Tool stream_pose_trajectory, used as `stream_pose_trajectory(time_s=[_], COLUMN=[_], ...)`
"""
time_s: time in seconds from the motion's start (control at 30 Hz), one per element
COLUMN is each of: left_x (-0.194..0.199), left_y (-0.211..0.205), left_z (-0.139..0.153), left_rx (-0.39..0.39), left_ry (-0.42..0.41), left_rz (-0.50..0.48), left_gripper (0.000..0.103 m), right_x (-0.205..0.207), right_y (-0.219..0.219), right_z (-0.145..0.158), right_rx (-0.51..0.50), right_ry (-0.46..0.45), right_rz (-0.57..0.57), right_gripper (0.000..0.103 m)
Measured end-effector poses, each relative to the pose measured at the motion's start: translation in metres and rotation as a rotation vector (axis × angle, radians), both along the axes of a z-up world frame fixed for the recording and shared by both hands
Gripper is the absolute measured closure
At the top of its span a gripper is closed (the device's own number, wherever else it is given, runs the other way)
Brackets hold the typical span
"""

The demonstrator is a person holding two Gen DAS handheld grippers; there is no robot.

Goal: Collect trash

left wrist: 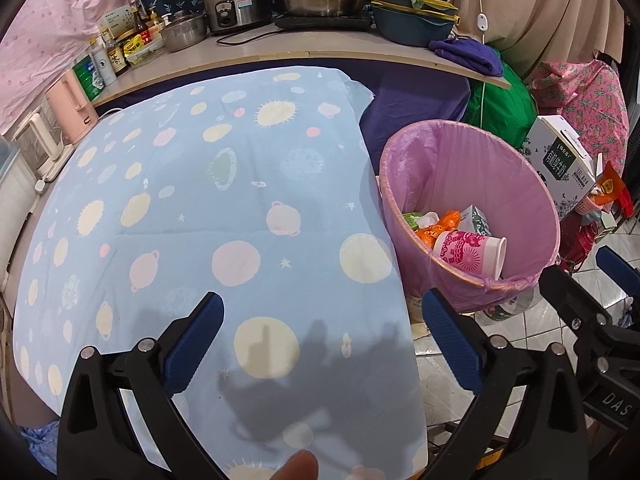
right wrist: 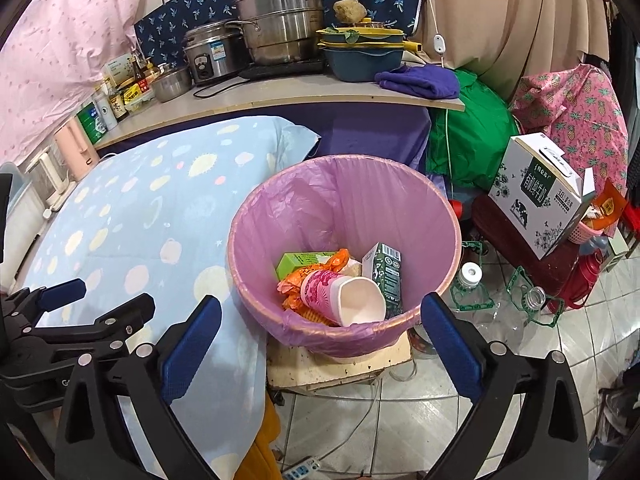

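Note:
A round bin with a pink liner stands on a wooden board beside the table. Inside lie a pink patterned paper cup, a dark green carton, an orange wrapper and a light green box. My right gripper hangs open over the bin's near rim, nothing between its blue pads. My left gripper is open and empty above the blue dotted tablecloth. The bin and cup lie to its right. Each gripper shows in the other's view: right gripper, left gripper.
A shelf behind holds steel pots, a rice cooker, bottles and a purple cloth. A white milk box sits on a dark red stool to the right. Empty clear bottles and a power strip lie on the tiled floor.

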State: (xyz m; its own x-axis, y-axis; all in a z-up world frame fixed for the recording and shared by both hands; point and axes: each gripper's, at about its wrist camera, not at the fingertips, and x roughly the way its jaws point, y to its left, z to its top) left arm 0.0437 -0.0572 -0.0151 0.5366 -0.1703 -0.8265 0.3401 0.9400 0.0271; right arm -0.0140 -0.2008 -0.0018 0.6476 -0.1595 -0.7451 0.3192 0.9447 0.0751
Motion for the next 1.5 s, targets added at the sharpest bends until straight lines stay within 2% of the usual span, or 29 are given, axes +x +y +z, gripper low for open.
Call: stream_pose_trajectory(time_s=[1.5], left_x=[-0.012], left_y=[-0.002], left_z=[0.003], left_rx=[0.025], left_ry=[-0.014], left_rz=[-0.006], left_gripper=[0.008], right_x=[-0.011], right_y=[0.0], right_z=[0.001], right_rx=[-0.03], right_ry=[0.02], right_rz=[-0.028], right_gripper=[0.007])
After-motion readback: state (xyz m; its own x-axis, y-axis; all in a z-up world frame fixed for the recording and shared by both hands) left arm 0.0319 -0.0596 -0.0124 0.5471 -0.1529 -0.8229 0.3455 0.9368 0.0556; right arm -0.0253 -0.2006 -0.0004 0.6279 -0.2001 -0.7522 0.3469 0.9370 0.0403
